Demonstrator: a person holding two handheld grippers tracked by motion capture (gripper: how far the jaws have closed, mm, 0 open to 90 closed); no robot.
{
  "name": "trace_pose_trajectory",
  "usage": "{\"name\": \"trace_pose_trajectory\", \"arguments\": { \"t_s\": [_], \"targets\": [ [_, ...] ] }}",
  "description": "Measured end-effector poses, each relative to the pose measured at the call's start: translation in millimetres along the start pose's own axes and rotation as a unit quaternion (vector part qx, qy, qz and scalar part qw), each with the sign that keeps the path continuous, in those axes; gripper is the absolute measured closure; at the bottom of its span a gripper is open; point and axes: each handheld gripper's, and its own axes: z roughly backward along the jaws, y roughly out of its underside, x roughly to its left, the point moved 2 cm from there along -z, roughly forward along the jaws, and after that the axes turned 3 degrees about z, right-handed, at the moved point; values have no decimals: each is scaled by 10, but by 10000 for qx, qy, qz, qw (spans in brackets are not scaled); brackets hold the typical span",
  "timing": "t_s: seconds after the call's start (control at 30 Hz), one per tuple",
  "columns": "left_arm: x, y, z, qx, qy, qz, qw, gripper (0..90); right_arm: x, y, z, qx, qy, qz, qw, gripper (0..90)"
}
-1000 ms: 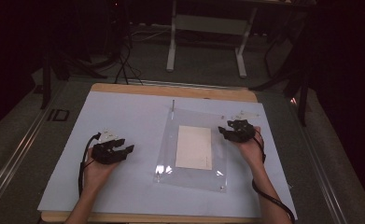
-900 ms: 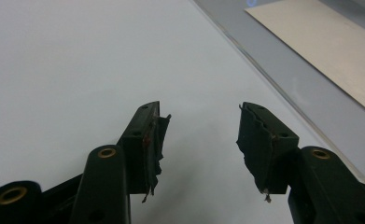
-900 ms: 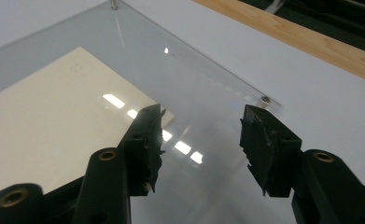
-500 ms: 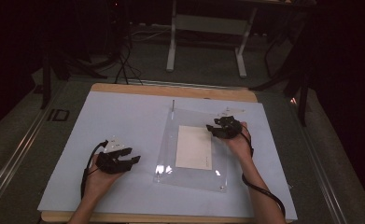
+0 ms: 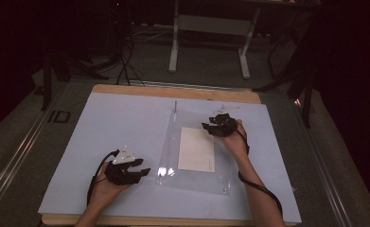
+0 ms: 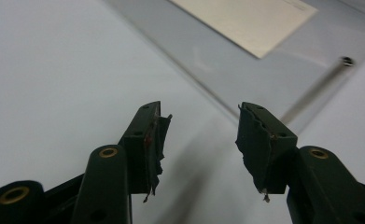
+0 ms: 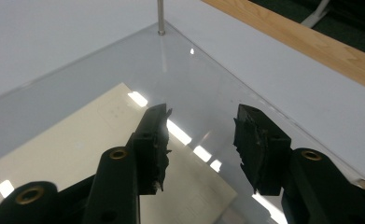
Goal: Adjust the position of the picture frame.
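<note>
cream rectangular paper sheet (image 5: 196, 149) under a clear square plastic cover (image 5: 195, 177), mid-table, long axis running away from the person | right gripper (image 5: 219, 125) agape above its far right corner, nearer | left gripper (image 5: 134, 170) agape, cover to its right

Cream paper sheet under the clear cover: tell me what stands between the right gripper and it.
The clear plastic cover lies flat over the cream paper sheet, so it separates the open right gripper from the paper. The gripper's fingers hang above the cover near the sheet's far corner. Nothing else visible stands between them.
</note>
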Motion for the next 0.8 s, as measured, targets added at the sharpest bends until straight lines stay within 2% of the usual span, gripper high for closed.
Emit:
{"name": "trace_pose_trajectory", "arguments": {
  "t_s": [0.03,0.07,0.23,0.27,0.3,0.37,0.57,0.67,0.73,0.77,0.8],
  "targets": [
    [0,0,0,0,0,0,10000,502,7,-5,-18,0,-14,-15,10000,540],
    [-57,14,-18,29,121,-34,9999,503,13,-10,-30,14,-17,-6,10000,540],
    [-123,37,-40,115,182,-136,9997,522,36,-25,-60,31,-43,23,10000,538],
    [-162,48,-46,163,294,-272,9991,522,43,-31,-68,34,-52,35,10000,538],
    [-178,48,-50,159,343,-320,9988,573,50,-47,-75,39,-56,54,10000,537],
    [-215,35,-71,153,430,-338,9984,602,52,-61,-78,29,-53,61,10000,537],
    [-321,-43,-184,143,564,-508,9970,639,51,-104,-106,-3,-84,6,10000,541],
    [-349,-59,-244,187,566,-560,9966,688,70,-130,-132,-5,-105,50,9999,542],
    [-353,-72,-274,194,605,-567,9964,763,82,-149,-157,1,-114,80,9999,546],
    [-363,-79,-281,185,672,-609,9957,806,89,-160,-169,-3,-120,76,9999,548],
    [-379,-81,-284,192,607,-712,9954,830,94,-172,-180,-1,-125,80,9999,548]
  ]
}}
